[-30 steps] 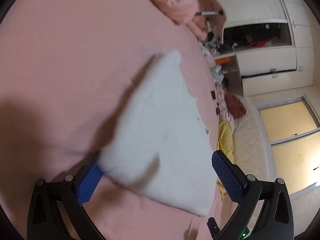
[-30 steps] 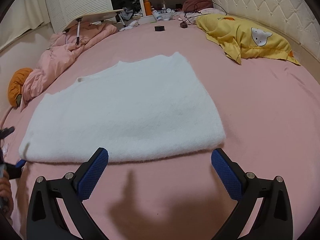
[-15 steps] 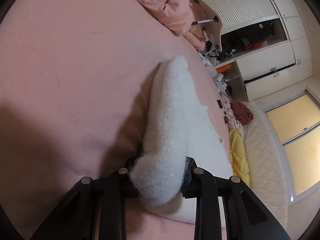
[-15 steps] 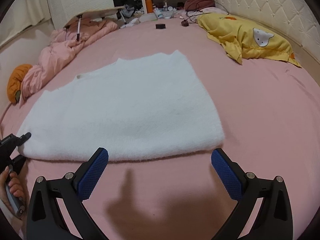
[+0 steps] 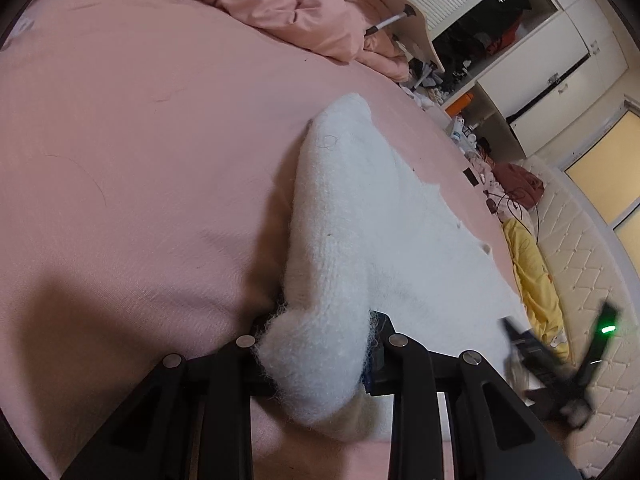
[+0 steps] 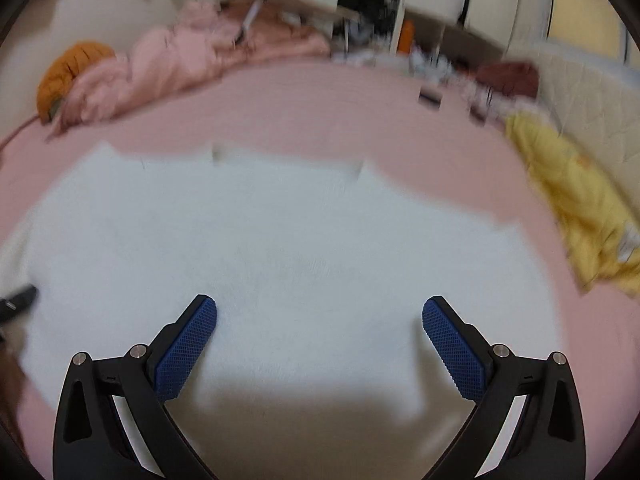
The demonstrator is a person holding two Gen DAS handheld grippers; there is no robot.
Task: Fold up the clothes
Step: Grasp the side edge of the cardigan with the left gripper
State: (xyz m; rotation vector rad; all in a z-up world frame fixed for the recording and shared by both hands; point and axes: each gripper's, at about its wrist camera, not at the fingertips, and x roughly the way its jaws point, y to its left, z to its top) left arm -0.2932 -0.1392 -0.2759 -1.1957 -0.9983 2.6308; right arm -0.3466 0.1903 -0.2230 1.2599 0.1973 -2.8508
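Observation:
A white fluffy sweater point(image 5: 400, 248) lies folded flat on the pink bed point(image 5: 140, 160). My left gripper point(image 5: 320, 344) is shut on the sweater's near corner, which bunches up between the jaws. In the right wrist view the sweater point(image 6: 280, 240) fills the middle, blurred by motion. My right gripper point(image 6: 320, 332) is open and empty, its blue pads point(image 6: 188, 344) over the sweater's near edge. The right gripper point(image 5: 560, 364) also shows in the left wrist view, at the right.
A pink duvet point(image 5: 304, 8) is heaped at the bed's far side with an orange cushion point(image 6: 72, 72). A yellow pillow point(image 6: 580, 208) lies at the right by the quilted headboard point(image 5: 580, 248). White cupboards point(image 5: 540, 52) and clutter stand beyond.
My left gripper has closed on the sweater's corner and holds it. My right gripper has moved forward from the bare sheet to over the sweater's near edge, still open.

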